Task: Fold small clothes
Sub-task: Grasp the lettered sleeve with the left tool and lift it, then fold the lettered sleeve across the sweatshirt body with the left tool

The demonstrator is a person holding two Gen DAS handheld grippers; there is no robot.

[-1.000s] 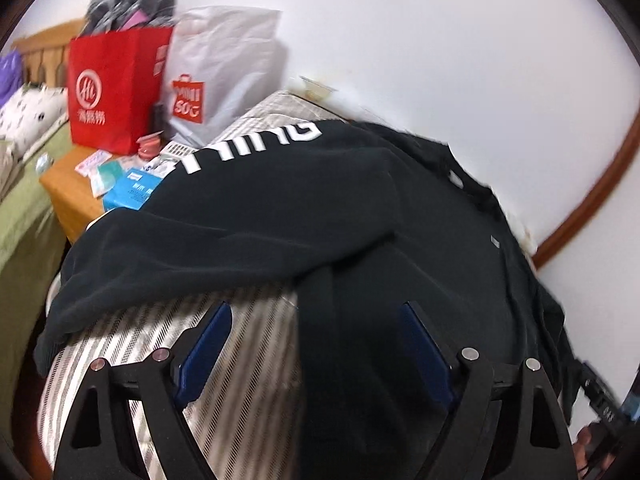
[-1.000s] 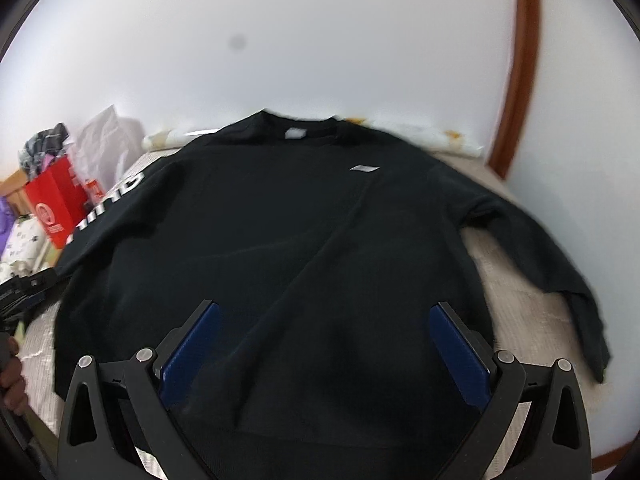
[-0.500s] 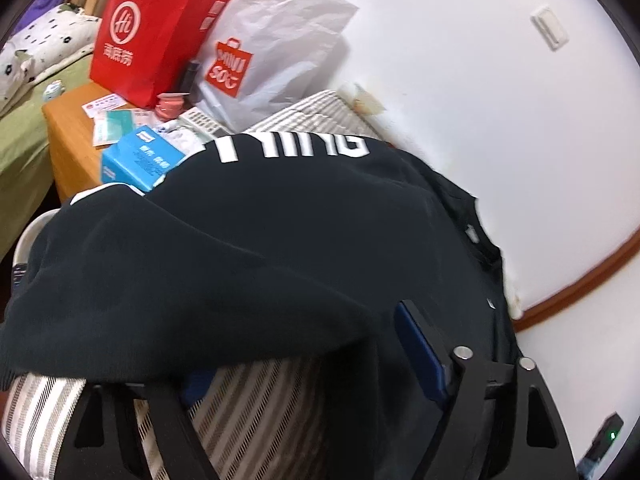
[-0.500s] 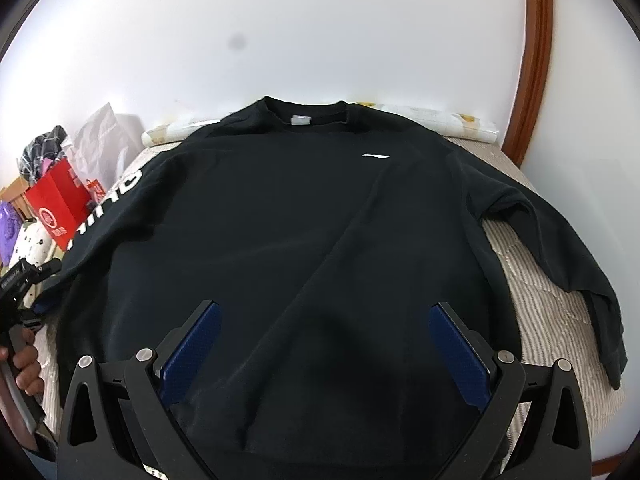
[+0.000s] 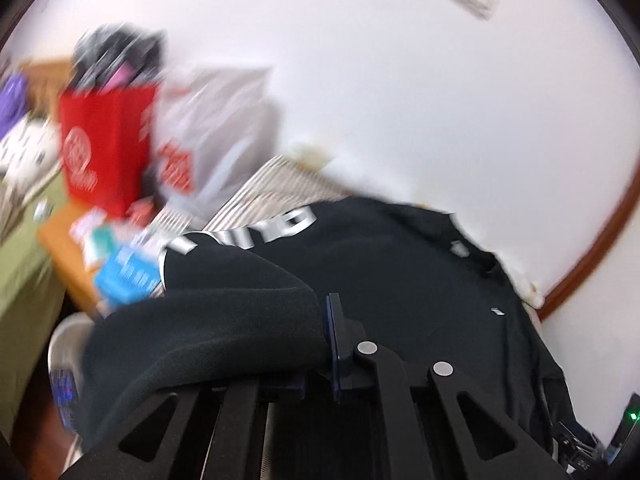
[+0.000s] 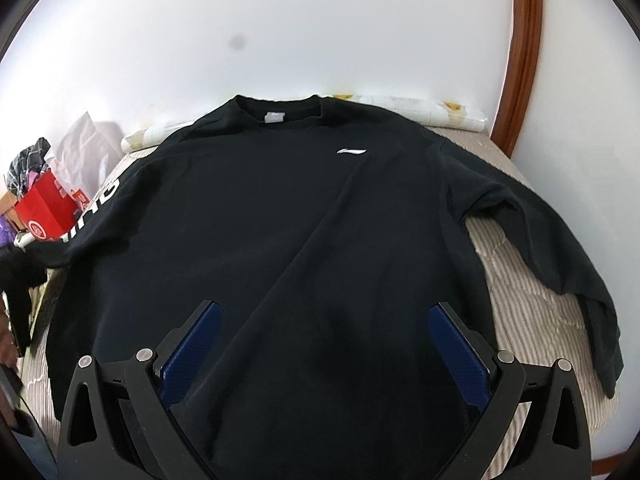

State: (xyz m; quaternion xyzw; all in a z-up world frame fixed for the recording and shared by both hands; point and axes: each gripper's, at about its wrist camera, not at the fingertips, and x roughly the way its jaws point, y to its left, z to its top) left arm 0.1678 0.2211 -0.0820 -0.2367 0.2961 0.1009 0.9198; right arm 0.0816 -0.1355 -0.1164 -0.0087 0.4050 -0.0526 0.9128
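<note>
Black garment: sweatshirt [image 6: 280, 220] lies front-up, spread flat on the striped bed [image 6: 532, 304], collar toward the wall.
Left sleeve: lettered sleeve [image 5: 224, 320] is raised off the bed, bunched over the left gripper [image 5: 324, 344].
Left gripper: jaws clamped together on the sleeve cloth.
Right gripper [image 6: 324, 348]: jaws wide apart above the hem, holding nothing.
Right sleeve [image 6: 540, 236]: draped toward the bed edge, not yet folded.
Step in hand: judged to be the sleeve fold across the chest.
Method advised: carry the cuff inward, keep it taut, lay it straight, release only once flat.
</note>
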